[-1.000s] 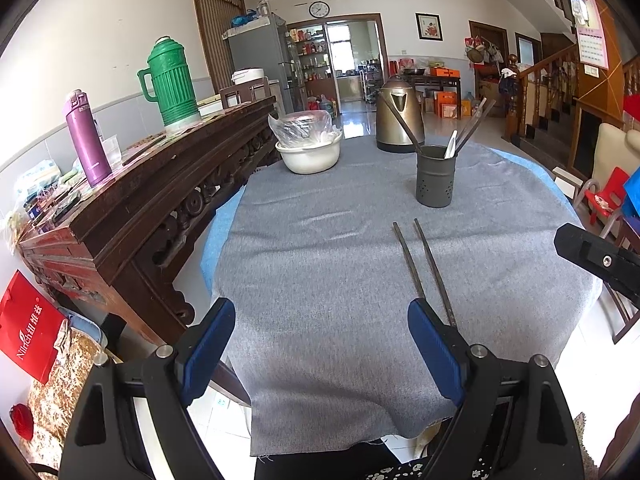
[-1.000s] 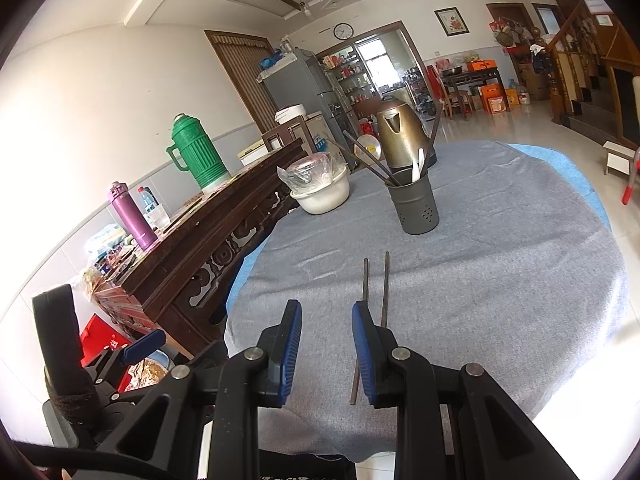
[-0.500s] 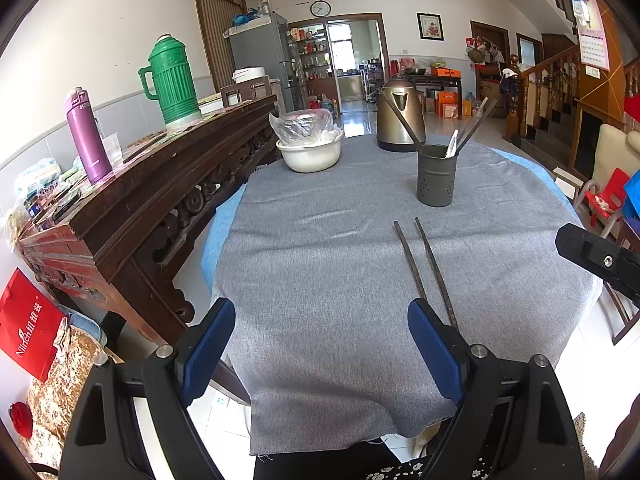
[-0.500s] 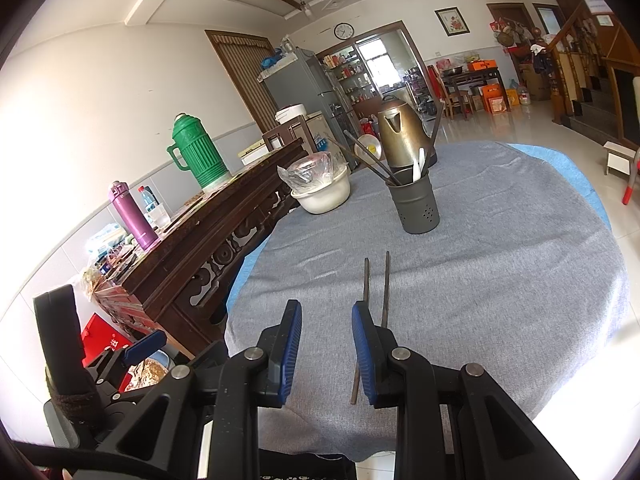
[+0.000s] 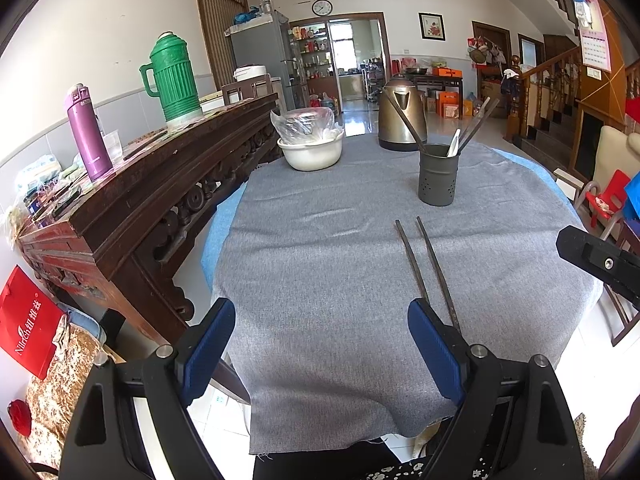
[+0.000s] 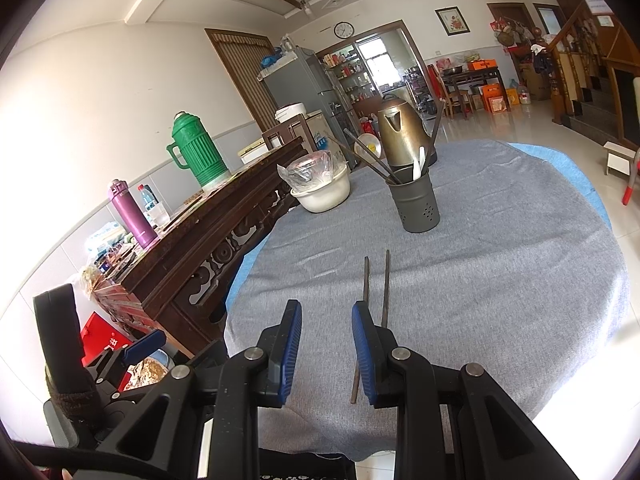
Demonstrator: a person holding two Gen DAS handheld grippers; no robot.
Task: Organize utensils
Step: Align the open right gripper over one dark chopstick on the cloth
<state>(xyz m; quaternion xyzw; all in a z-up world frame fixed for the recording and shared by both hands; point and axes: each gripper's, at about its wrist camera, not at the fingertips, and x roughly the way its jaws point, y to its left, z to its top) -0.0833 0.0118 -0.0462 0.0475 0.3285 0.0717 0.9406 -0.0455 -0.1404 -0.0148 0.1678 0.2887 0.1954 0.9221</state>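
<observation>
From the left wrist camera, the left gripper [image 5: 320, 344] hung over the near edge of the grey tablecloth [image 5: 320, 264], jaws spread wide and holding nothing. Two dark chopsticks [image 5: 430, 270] lay side by side on the cloth, their near ends just beside the right-hand blue pad [image 5: 434, 346]. Further back stood the perforated utensil holder [image 5: 437, 178] with chopsticks and a white spoon in it, a white bowl [image 5: 311, 154] to its left, a kettle [image 5: 402, 120] behind. Over to the right wrist camera: the right gripper [image 6: 326, 354] sat low near the table's edge, jaws partly open, a modest gap between the pads, nothing gripped. The chopsticks [image 6: 384, 288] ran away from its right pad [image 6: 363, 354], one passing just beside that pad's inner face, towards the utensil holder [image 6: 416, 204], well apart from it. The left gripper [image 6: 140, 344] showed at lower left.
</observation>
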